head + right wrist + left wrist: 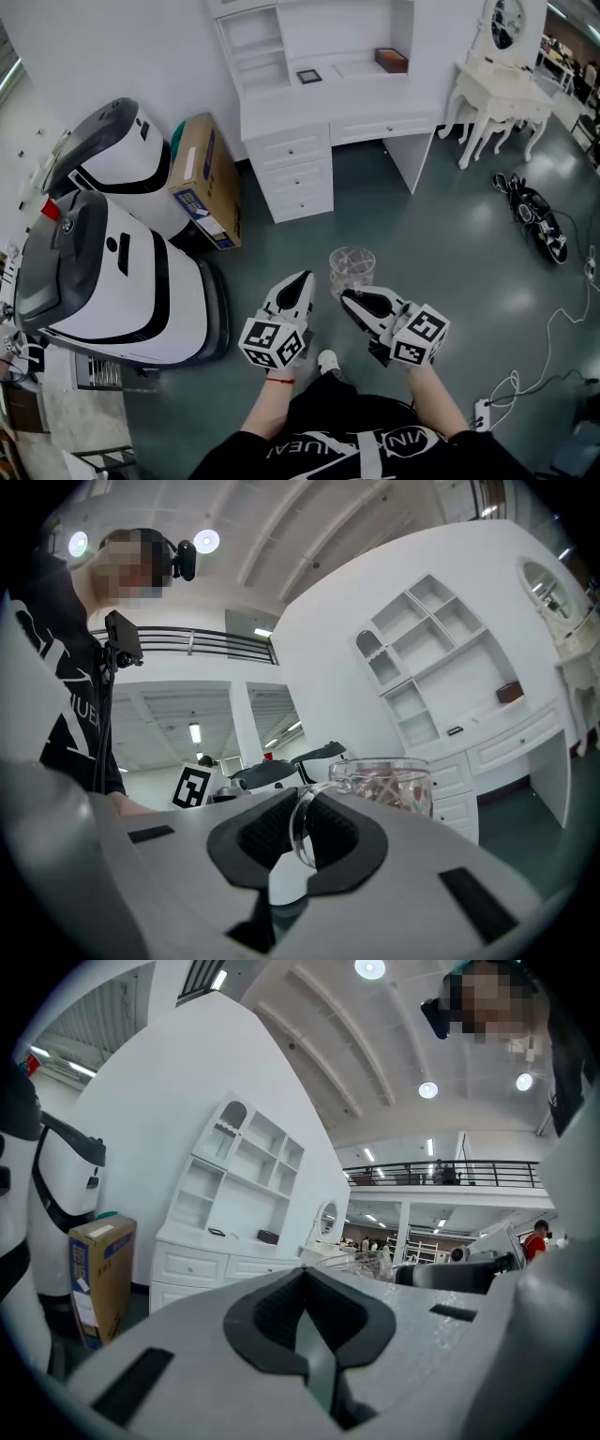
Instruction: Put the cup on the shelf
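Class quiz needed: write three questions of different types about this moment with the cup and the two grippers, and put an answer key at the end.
1. True or false: the left gripper has its jaws together with nothing between them.
2. Short answer: which part of the cup is clamped by the right gripper?
3. Choose one: the cardboard box stands A) on top of the white desk, B) beside the desk, C) inside a drawer.
Key: 1 true; 2 the handle; 3 B.
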`<action>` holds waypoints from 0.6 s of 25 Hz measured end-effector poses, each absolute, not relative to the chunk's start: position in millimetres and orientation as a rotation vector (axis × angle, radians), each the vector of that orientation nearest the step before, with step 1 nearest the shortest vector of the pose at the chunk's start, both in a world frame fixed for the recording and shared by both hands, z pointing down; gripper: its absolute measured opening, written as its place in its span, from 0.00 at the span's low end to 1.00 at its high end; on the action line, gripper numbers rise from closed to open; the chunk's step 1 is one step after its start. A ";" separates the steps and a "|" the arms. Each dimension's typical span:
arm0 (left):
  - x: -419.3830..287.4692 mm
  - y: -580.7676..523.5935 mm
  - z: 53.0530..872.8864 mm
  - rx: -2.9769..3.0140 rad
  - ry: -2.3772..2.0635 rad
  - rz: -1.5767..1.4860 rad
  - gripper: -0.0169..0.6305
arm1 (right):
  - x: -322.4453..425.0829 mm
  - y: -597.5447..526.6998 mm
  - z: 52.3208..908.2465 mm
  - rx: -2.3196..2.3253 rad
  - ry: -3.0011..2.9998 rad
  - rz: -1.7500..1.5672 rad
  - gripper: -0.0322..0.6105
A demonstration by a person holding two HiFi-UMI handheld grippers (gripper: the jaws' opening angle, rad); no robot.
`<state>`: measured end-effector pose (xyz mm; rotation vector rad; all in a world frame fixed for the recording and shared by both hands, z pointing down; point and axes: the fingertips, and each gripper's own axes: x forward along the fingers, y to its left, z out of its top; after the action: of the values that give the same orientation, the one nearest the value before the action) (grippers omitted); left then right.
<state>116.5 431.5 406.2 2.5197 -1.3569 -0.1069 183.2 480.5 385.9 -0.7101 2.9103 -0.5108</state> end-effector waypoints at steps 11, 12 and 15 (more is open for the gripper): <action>77.0 318.7 413.4 2.536 -1.342 -0.115 0.03 | 141.0 365.1 391.5 -0.727 2.903 -0.496 0.09; 72.7 311.4 414.2 2.534 -1.346 -0.119 0.04 | 137.5 357.5 392.4 -0.728 2.901 -0.498 0.09; 63.7 294.6 416.7 2.521 -1.354 -0.123 0.03 | 130.2 339.6 394.9 -0.728 2.898 -0.518 0.09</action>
<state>63.7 294.6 416.7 2.5209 -1.3539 -0.1233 130.2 339.6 394.9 -0.7285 2.8982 -0.5178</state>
